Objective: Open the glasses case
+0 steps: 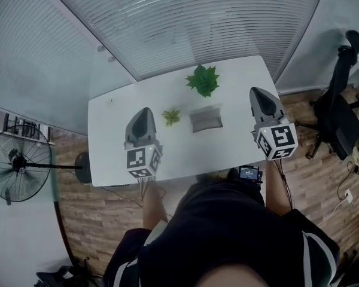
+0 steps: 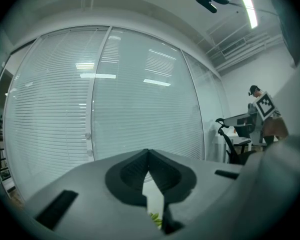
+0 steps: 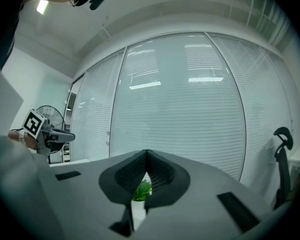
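Note:
The grey glasses case [image 1: 206, 119] lies on the white table [image 1: 113, 130], roughly in the middle; neither gripper touches it. My left gripper [image 1: 145, 110] hovers over the table to the left of the case, shut and empty, its tips meeting [image 2: 149, 153]. My right gripper [image 1: 255, 91] hangs past the table's right side, higher than the case, shut with nothing in it [image 3: 147, 153]. Both point roughly level toward the blinds. Neither gripper view shows the case.
A small green plant [image 1: 171, 116] stands just left of the case and a larger one [image 1: 203, 79] behind it. A standing fan [image 1: 18, 160] is at the left and a black office chair [image 1: 341, 109] at the right. Glass walls with blinds enclose the far side.

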Demonstrator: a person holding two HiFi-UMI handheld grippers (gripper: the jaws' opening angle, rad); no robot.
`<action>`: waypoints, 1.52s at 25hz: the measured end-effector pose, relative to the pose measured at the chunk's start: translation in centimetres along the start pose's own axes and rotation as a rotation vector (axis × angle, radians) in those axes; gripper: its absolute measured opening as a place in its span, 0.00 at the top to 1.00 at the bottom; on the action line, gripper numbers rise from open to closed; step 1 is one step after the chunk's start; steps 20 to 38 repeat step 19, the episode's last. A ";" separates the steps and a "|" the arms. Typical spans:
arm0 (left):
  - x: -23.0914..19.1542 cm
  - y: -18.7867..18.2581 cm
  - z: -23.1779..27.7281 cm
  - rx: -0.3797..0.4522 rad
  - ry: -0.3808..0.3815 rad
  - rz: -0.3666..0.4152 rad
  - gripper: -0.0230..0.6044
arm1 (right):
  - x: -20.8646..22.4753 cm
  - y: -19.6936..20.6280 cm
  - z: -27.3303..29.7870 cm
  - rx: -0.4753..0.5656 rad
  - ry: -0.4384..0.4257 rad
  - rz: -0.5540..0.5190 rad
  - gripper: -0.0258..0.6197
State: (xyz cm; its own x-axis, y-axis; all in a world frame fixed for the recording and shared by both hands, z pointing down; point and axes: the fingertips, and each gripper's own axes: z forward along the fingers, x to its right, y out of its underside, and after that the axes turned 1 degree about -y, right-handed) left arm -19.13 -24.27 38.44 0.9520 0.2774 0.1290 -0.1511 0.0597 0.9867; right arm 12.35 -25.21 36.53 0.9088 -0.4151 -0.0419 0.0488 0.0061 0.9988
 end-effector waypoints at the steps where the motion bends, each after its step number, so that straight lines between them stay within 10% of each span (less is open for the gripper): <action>1: 0.0 0.0 0.0 0.000 0.000 0.000 0.96 | -0.1 0.0 0.0 0.003 -0.002 0.001 0.94; 38: 1.6 -1.1 0.7 0.012 0.020 0.025 0.96 | 0.6 0.6 -0.4 0.017 -0.010 0.031 0.94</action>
